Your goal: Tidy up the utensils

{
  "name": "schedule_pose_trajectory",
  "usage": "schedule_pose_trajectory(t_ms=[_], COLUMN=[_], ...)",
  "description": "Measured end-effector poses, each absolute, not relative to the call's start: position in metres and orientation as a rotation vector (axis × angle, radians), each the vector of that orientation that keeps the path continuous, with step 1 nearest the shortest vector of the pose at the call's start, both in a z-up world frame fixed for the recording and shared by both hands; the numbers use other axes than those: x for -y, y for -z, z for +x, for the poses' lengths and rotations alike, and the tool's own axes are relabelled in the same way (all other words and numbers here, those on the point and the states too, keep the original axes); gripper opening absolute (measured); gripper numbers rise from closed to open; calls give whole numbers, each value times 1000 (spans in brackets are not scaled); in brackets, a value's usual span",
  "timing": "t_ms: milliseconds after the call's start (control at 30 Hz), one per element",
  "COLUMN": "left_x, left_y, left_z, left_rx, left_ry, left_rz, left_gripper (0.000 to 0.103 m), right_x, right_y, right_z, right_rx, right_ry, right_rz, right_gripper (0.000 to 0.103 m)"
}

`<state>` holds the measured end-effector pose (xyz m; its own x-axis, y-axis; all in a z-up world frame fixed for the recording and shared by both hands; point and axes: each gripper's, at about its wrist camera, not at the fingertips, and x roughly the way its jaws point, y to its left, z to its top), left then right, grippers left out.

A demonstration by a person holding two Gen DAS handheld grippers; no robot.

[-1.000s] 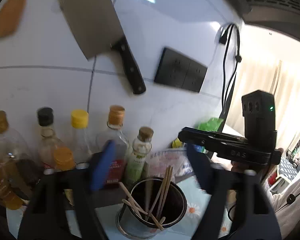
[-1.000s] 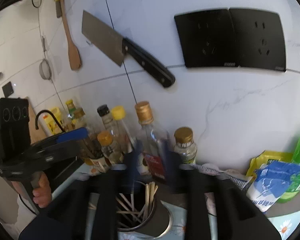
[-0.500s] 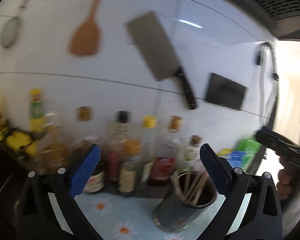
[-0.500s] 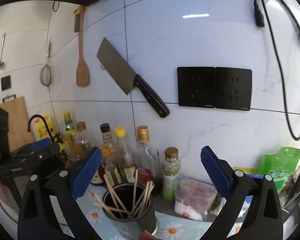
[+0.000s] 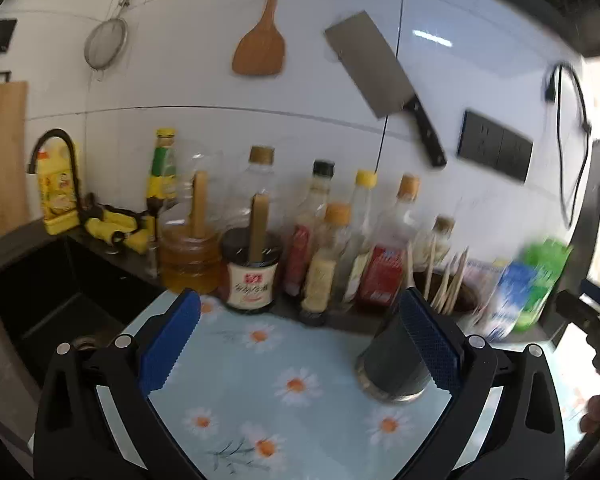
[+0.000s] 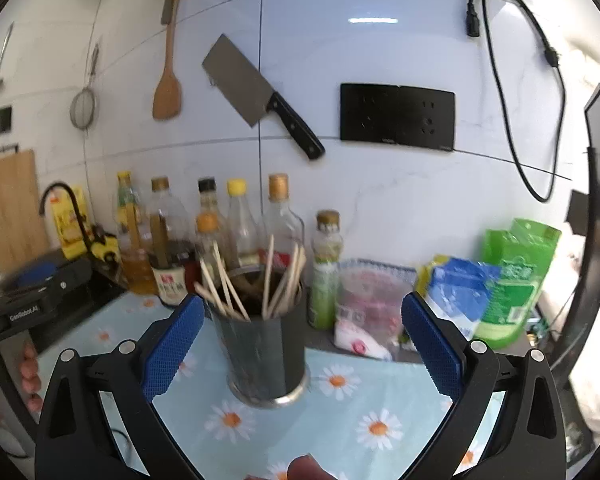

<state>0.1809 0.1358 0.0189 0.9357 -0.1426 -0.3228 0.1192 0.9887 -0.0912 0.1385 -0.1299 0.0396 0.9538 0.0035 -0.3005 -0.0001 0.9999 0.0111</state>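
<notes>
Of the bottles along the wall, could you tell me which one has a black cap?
The black-capped bottle stands between two yellow-capped ones; every other cap is yellow, gold or orange.

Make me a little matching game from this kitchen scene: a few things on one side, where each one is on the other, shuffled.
Things:
1. cleaver
2. chopsticks
3. wooden spatula
4. cutting board

Places:
A. standing in the dark metal holder
B. leaning by the sink at far left
C. on the wall beside the black sockets
D. hanging between strainer and cleaver

Pairs: 1-C, 2-A, 3-D, 4-B
</notes>
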Motion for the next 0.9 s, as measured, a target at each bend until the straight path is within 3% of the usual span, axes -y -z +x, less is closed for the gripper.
schedule_pose_trajectory(t_ms=[333,900], left_x=[-107,-86], left_y=[39,78], left_z=[151,144], left_rx=[-395,-427], left_ry=[239,328], left_rz=[51,79], left_gripper=[97,97], right_x=[139,139], right_y=[28,69], right_z=[110,101], right_rx=[-298,-318], right_ry=[107,133], right_rz=[74,33], right_gripper=[95,95])
